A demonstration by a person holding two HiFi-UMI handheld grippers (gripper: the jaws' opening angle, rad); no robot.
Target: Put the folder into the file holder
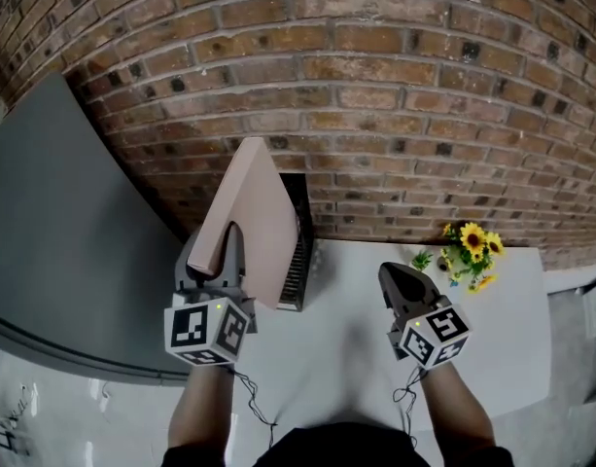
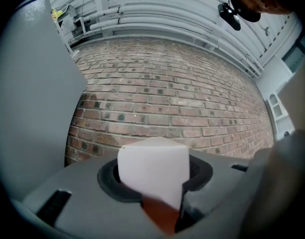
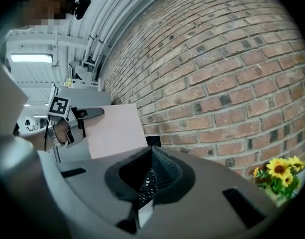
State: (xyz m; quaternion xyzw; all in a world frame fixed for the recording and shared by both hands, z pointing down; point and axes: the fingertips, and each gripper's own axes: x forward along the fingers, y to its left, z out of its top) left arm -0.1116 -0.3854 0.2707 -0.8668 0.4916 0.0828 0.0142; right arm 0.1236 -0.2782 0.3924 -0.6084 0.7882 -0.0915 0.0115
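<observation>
Left gripper (image 2: 157, 177): jaws clamped on the lower corner of the pink folder (image 2: 153, 169). The sheet stands between the pads, and its pale face fills the bottom centre of the left gripper view. In the head view the folder stands upright and tilted at centre, top edge against the brick wall (image 1: 395, 95), lower end in the jaws. It is in the air, not in the file holder (image 1: 299, 253). That holder is black mesh and stands just behind and right of the folder, against the wall at the far left end of the white bench (image 1: 346, 339).

Right gripper (image 3: 150, 169): jaws together, nothing gripped, pointing at the wall. It hangs over the bench, centre-right of the head view, well apart from the folder. Its own view shows the left gripper and folder at middle left.

Sunflowers (image 1: 470, 251) sit at the right of the bench by the wall. A grey panel (image 1: 54, 232) fills the left of the head view.
</observation>
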